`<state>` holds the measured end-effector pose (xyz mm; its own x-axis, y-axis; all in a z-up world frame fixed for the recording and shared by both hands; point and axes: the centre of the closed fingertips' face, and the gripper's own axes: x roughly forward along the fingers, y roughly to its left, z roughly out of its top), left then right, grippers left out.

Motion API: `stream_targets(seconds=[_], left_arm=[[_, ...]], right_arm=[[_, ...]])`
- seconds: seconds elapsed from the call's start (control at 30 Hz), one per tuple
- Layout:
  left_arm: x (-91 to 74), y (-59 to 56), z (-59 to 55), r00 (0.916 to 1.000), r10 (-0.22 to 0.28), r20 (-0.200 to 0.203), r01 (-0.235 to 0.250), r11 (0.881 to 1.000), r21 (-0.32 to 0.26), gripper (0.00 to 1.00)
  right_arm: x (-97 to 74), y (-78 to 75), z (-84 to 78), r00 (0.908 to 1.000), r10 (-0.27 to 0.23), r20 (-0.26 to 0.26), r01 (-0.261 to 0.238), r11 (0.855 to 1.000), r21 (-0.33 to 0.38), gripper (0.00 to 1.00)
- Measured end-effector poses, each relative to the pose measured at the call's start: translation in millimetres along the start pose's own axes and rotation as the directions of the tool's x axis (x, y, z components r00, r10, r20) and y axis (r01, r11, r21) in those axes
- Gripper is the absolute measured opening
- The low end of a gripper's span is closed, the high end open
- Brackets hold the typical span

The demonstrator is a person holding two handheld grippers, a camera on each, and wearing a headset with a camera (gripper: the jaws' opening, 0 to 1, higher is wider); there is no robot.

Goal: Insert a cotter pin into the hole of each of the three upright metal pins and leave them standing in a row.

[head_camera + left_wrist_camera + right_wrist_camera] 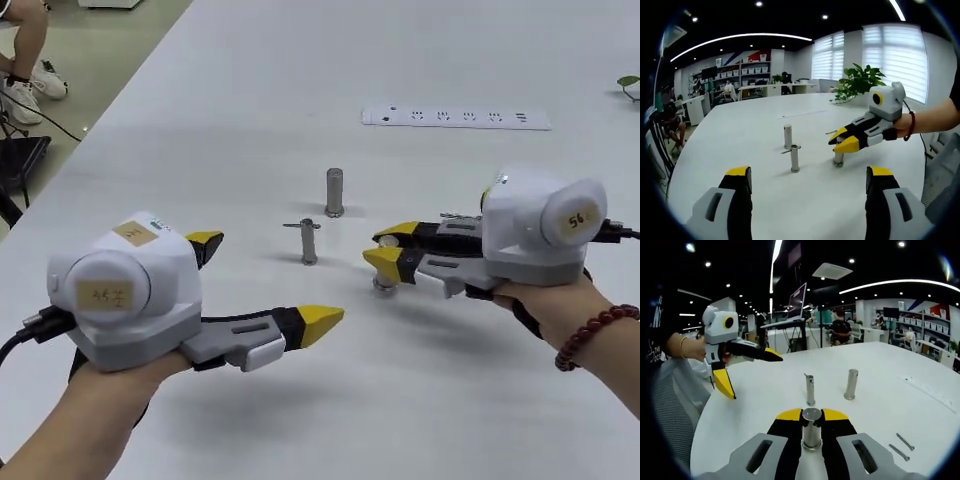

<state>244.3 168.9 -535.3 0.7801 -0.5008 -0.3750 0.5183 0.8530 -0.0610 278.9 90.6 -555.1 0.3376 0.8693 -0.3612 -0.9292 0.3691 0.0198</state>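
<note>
Right, white table [300, 60] carries everything. All 3 upright metal pins stand near its middle.

Left gripper [265, 280] hangs above the table on the near left side, clear of the pins. Its jaws are spread wide and point toward the pin group. The left gripper view has the middle pin roughly between its 2 yellow tips, further out.

Right gripper [382, 248] comes in from the right, held level, jaws pointing left. Its jaws are clamped on the near pin [811, 427], 1 yellow tip touching each side of its upper part. The foot of that pin shows below the jaws in the head view, at or just above the table; can't tell which.

Power strip [455, 118] lies flat at the far side, well apart from the pins.

Middle pin [309, 245] stands upright on the table, just left of the right gripper's tips. A cotter pin [300, 225] sits crosswise through its top and sticks out to the left.

Far pin [334, 192] stands upright behind the middle one, with a bare top.

The 3 pins sit close together but not in a straight line.

2 loose cotter pins [905, 441] lie flat on the table beside the right gripper, just apart from each other.
</note>
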Motion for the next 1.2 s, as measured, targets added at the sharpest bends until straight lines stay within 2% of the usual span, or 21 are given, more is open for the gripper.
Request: stream_targets(seconds=[0.27, 0.4, 0.67, 0.87, 1.0, 1.2], left_arm=[[-1.3, 0.2, -0.4, 1.0000, 0.001, -0.003, -0.001, 1.000, 0.004, 0.94], [-1.5, -0.8, -0.1, 1.0000, -0.002, -0.002, 0.002, 1.000, 0.006, 0.94], [-2.1, -3.4, 1.0, 1.0000, -0.010, -0.002, 0.010, 1.000, 0.016, 0.94], [-1.5, -5.0, 0.4, 0.9999, -0.016, -0.006, 0.016, 1.000, 0.017, 0.94], [-1.5, -5.2, 0.3, 0.9998, -0.016, -0.008, 0.016, 1.000, 0.017, 0.94], [-0.9, -6.4, 1.0, 0.9998, -0.021, -0.006, 0.021, 1.000, 0.014, 0.95]], right_arm=[[-1.2, 6.9, -7.2, 0.9992, 0.027, -0.028, -0.028, 0.999, -0.042, 0.08], [-3.3, 9.4, -7.2, 0.9988, 0.044, -0.022, -0.045, 0.998, -0.043, 0.08], [-6.8, 8.4, -9.3, 0.9982, 0.053, -0.028, -0.055, 0.997, -0.052, 0.09], [-4.9, 5.3, -12.3, 0.9960, 0.063, -0.064, -0.066, 0.997, -0.050, 0.09], [-7.4, 2.8, -17.9, 0.9943, 0.043, -0.098, -0.047, 0.998, -0.044, 0.14], [-17.9, 1.0, -17.0, 0.9939, 0.039, -0.103, -0.040, 0.999, -0.011, 0.17]])
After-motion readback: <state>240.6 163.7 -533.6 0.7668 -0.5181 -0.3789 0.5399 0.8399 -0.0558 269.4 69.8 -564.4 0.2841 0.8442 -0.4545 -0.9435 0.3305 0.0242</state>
